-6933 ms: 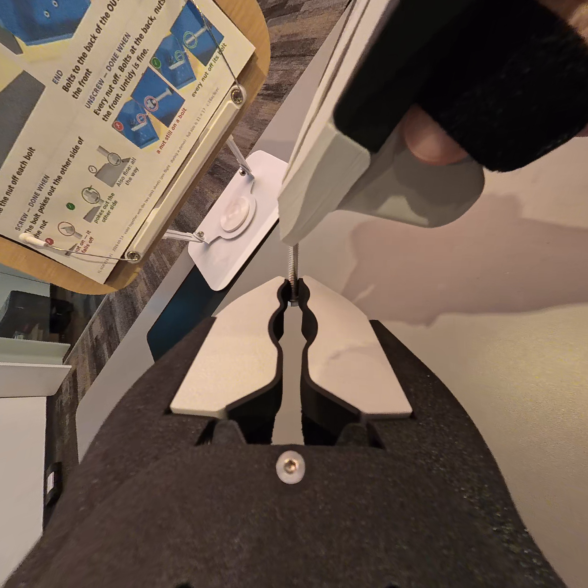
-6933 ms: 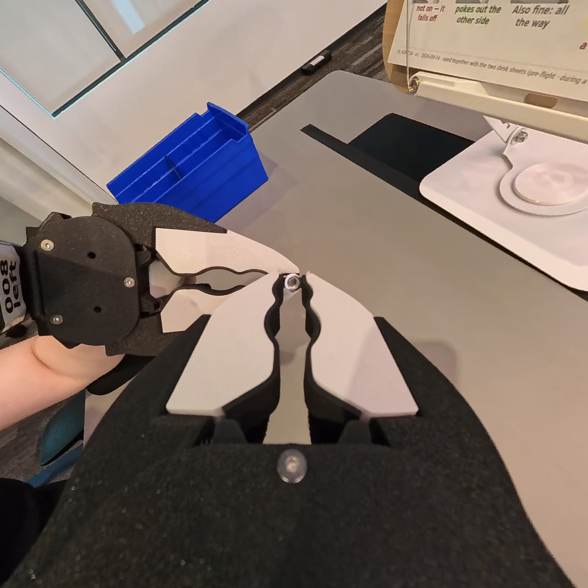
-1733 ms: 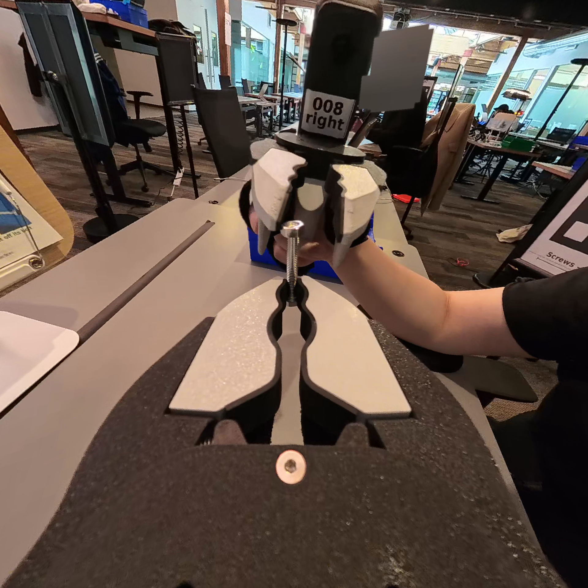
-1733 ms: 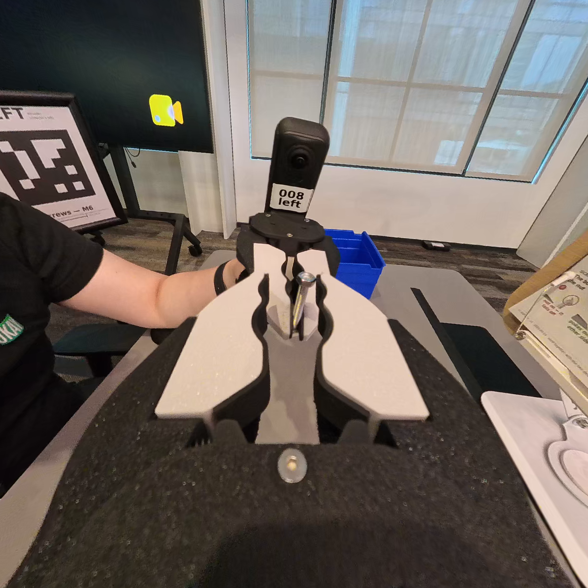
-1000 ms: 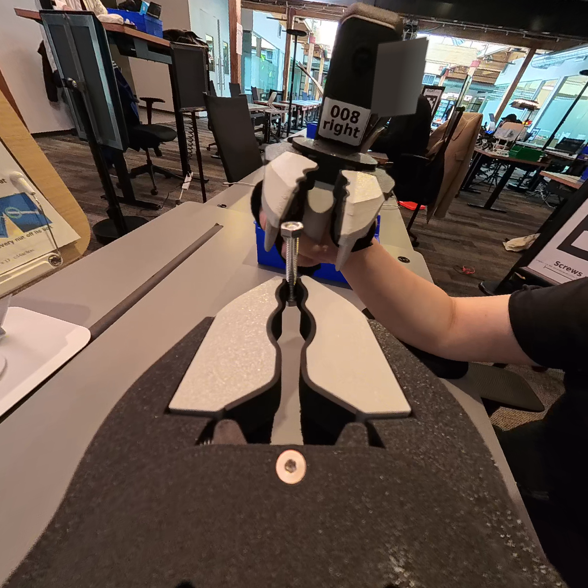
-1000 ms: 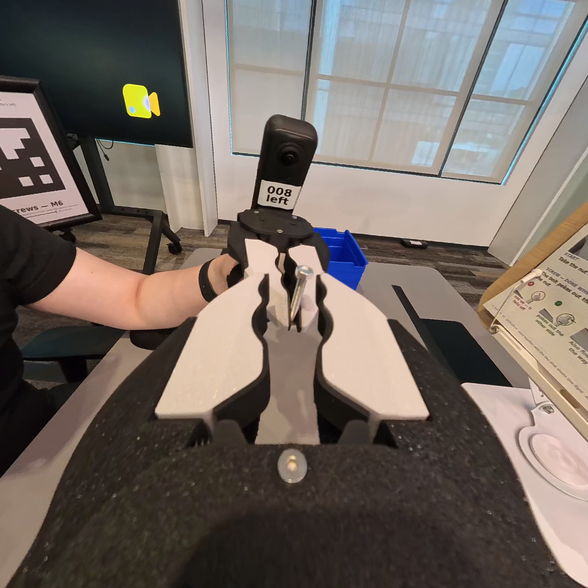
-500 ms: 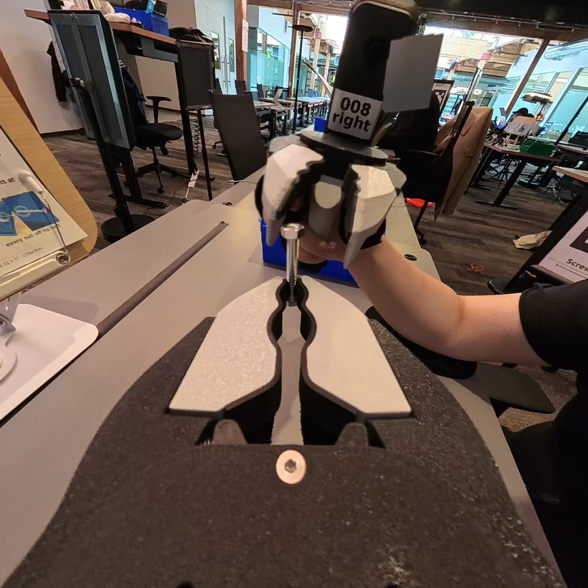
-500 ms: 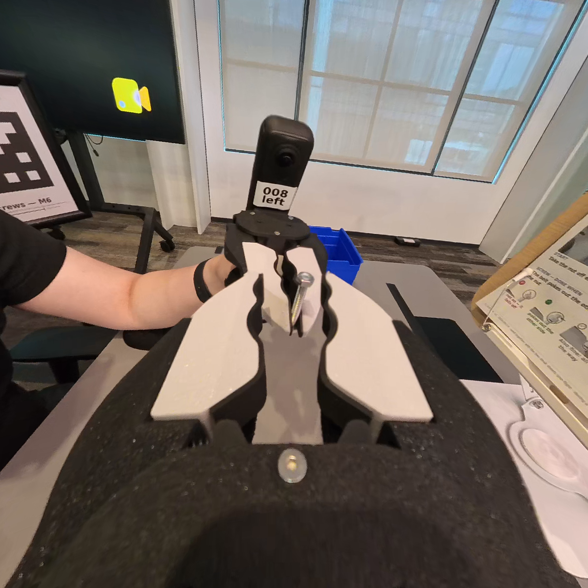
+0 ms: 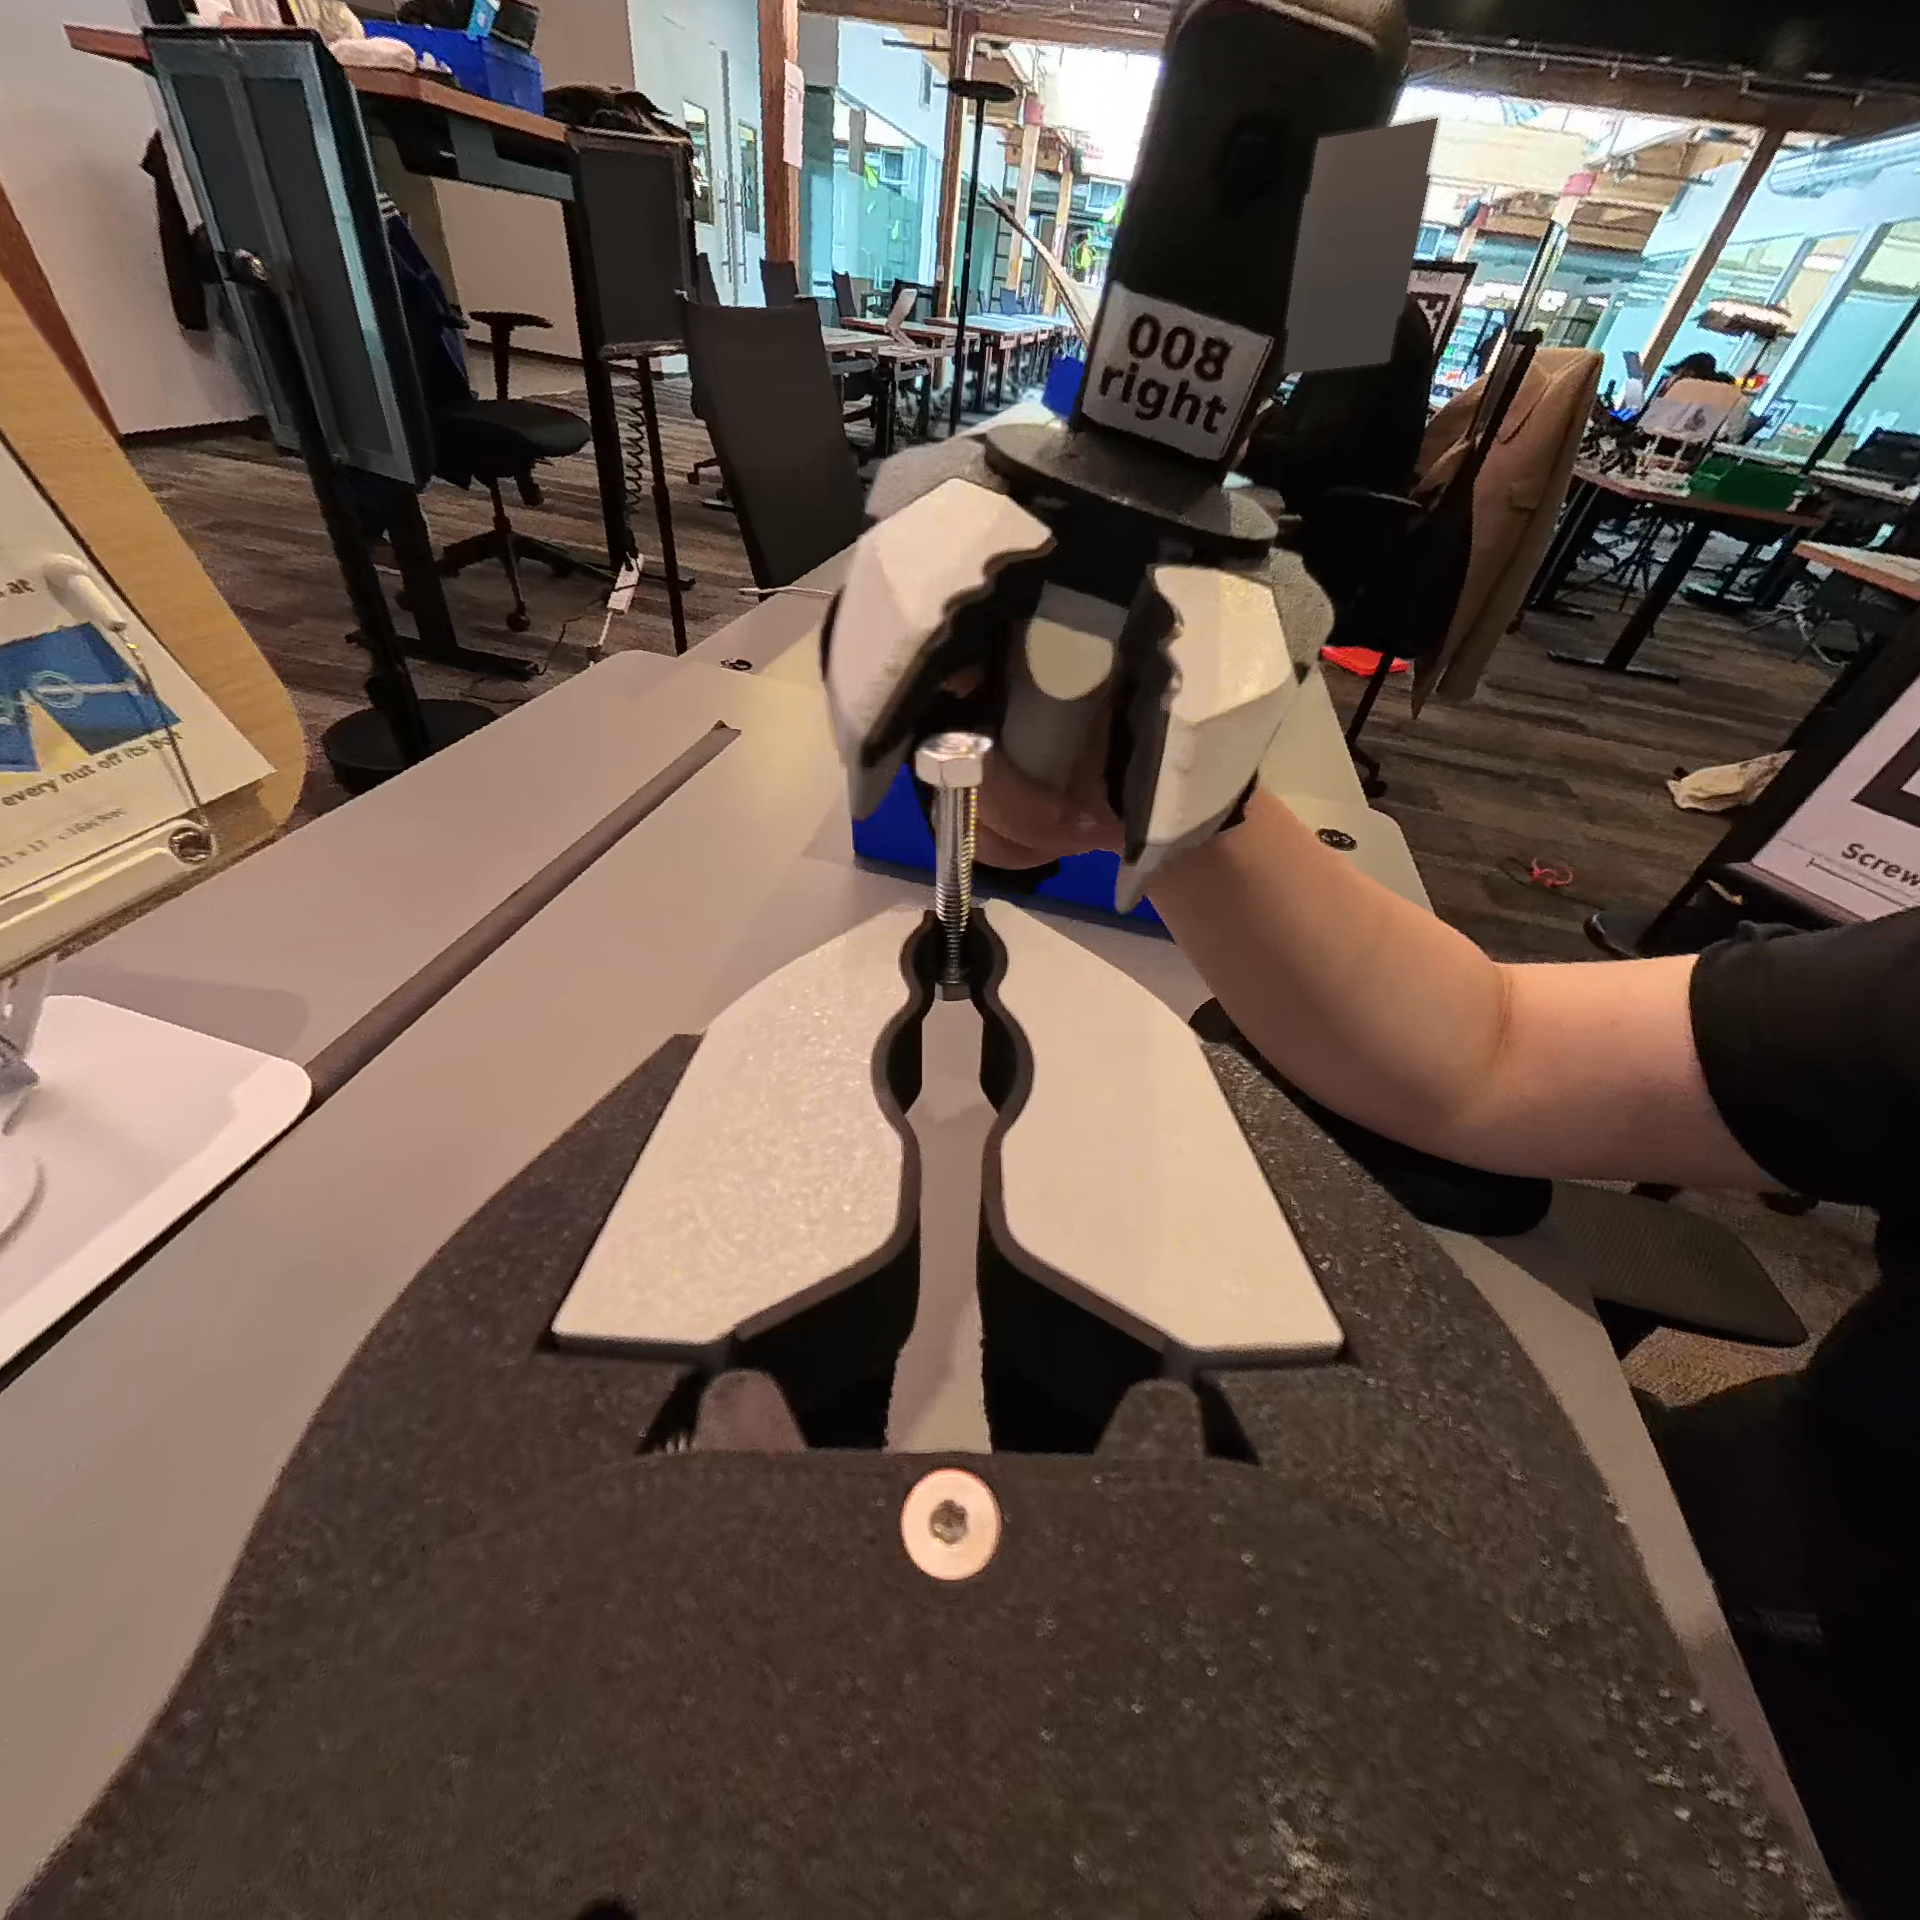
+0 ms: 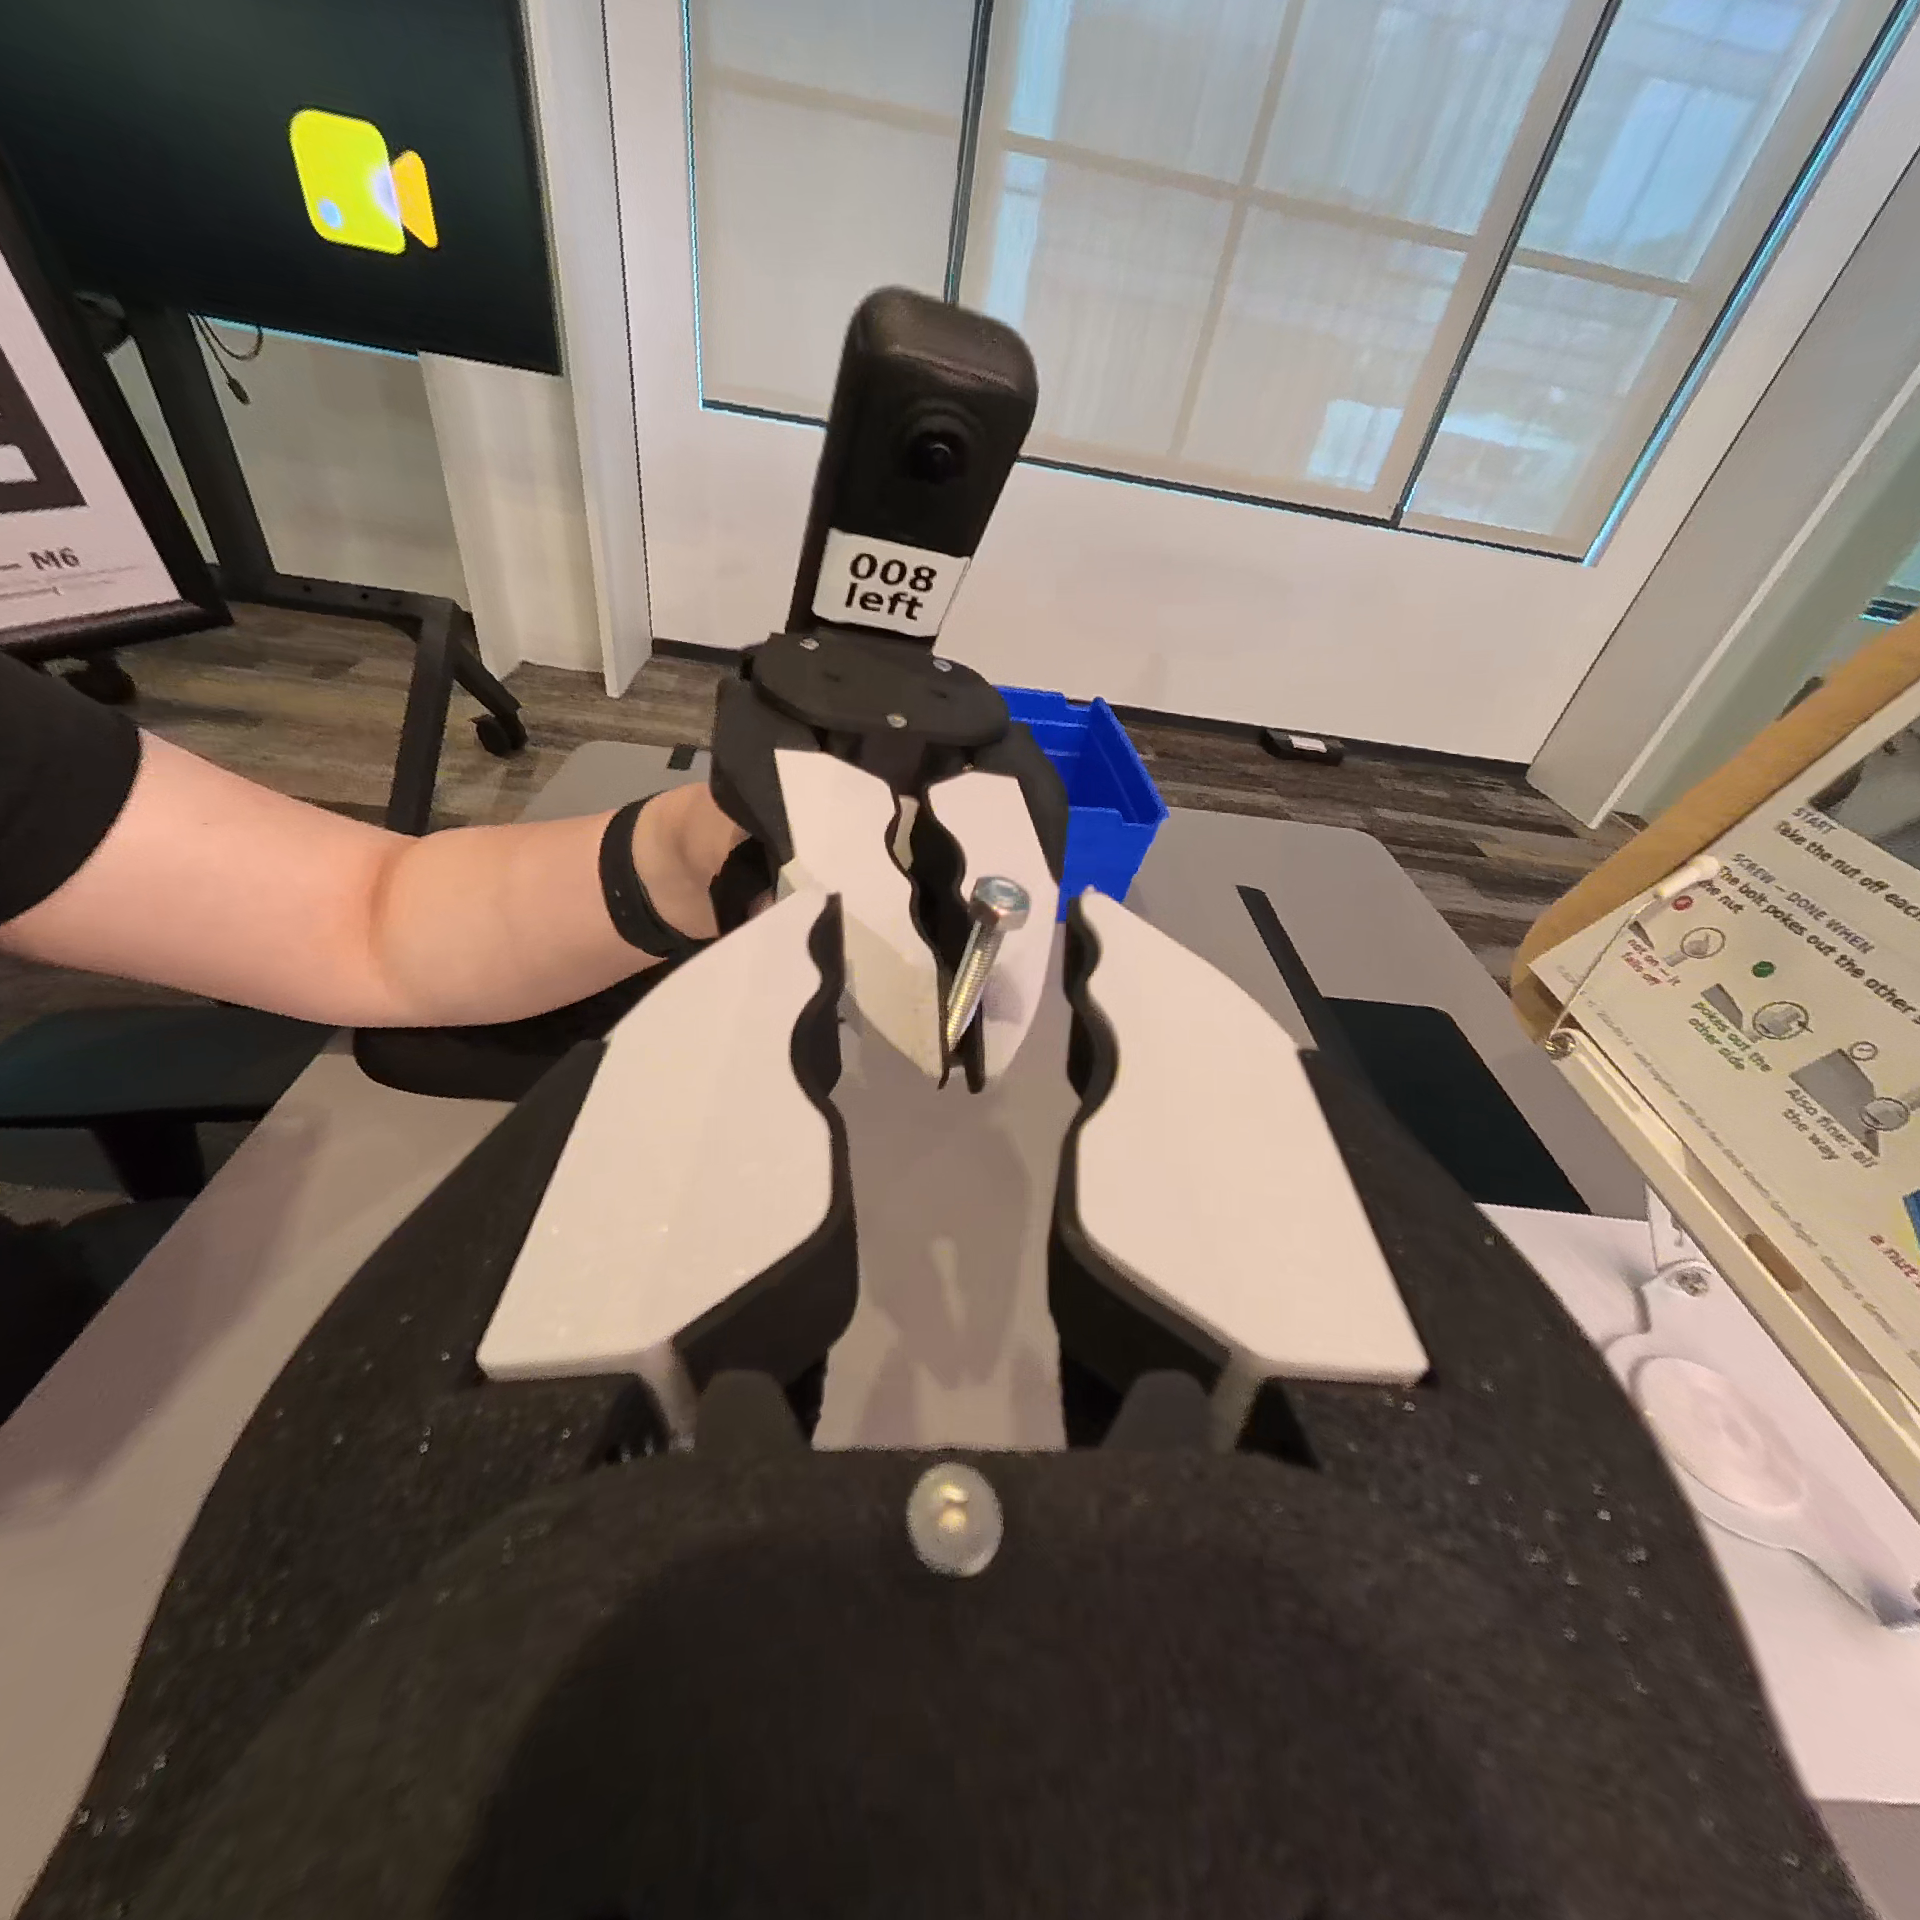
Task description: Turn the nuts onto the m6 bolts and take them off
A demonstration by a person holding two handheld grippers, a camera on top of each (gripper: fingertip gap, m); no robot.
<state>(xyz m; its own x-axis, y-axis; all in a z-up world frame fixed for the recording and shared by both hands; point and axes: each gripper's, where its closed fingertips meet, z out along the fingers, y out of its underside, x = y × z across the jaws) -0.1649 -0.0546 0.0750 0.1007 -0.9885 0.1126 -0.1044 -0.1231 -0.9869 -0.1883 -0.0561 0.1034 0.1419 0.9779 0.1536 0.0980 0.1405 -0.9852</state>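
Both views were bright and evenly lit. In the right wrist view, daylight came through the large paned window (image 10: 1299, 260) behind, slightly washed out. The dark screen (image 10: 260, 156) stayed readable, no glare. Soft shadows fell on the grey table (image 10: 1330, 883) between the right gripper's fingers (image 10: 1226, 1164). In the left wrist view, the far office windows (image 9: 1818, 260) were overexposed. Strong wide-angle bending showed at the edges of both. The near black foam was soft; the bolt (image 9: 956, 831) was sharp. A grey mosaic patch sat at upper right.
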